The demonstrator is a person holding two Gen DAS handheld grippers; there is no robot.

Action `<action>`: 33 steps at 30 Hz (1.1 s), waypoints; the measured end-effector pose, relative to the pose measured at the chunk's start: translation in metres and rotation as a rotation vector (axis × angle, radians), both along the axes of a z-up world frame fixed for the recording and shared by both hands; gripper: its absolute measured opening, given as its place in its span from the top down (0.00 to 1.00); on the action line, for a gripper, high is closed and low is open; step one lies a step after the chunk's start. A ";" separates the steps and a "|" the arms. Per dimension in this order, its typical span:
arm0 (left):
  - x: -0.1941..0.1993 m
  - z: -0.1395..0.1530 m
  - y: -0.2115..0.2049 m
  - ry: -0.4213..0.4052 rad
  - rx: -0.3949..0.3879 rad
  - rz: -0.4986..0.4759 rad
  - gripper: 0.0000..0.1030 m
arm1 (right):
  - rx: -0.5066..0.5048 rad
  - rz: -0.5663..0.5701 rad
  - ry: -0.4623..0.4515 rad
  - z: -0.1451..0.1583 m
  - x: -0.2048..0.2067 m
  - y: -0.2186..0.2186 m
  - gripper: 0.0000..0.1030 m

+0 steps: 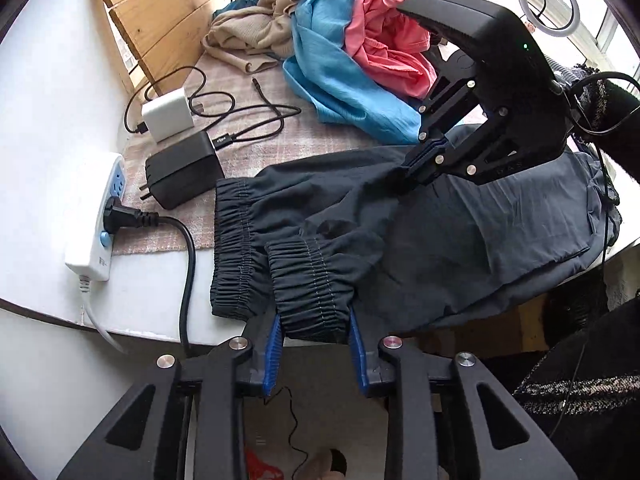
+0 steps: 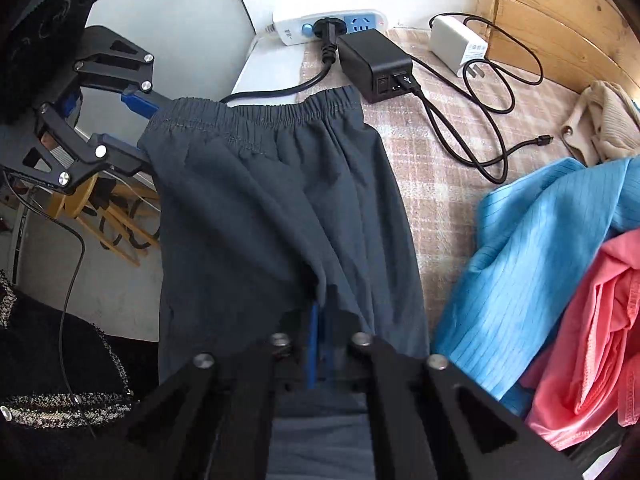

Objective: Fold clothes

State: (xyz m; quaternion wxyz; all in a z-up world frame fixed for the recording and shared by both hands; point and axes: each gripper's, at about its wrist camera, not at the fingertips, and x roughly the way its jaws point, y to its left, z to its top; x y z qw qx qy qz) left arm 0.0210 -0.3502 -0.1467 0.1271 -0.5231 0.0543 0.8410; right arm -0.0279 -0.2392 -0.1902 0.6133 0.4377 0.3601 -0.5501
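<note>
Two grippers hold one garment: the dark trousers [image 1: 420, 236] lie across the checked cloth [image 1: 256, 136], long axis running from your left gripper [image 1: 314, 354] toward your right gripper [image 1: 416, 168]. Your left gripper's blue pads bracket an elastic cuff [image 1: 310, 280] at the table's edge, apparently gripping it; your right gripper is clenched on a fold mid-leg, so the cuff end is nearer your left. Legible writing is scant: faint letters on the right gripper's body, unreadable print on the white charger [image 2: 460, 42] and power strip [image 1: 98, 220].
</note>
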 end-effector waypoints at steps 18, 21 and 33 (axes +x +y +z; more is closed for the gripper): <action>-0.038 -0.027 -0.049 -0.064 0.040 0.125 0.60 | -0.134 -0.367 -0.030 0.044 -0.027 0.057 0.62; -0.058 -0.034 -0.041 -0.078 0.046 0.102 0.60 | -0.142 -0.407 -0.042 0.043 -0.021 0.077 0.62; -0.059 -0.040 -0.054 -0.099 -0.077 0.138 0.78 | -0.106 -0.684 -0.063 0.021 -0.007 0.188 0.62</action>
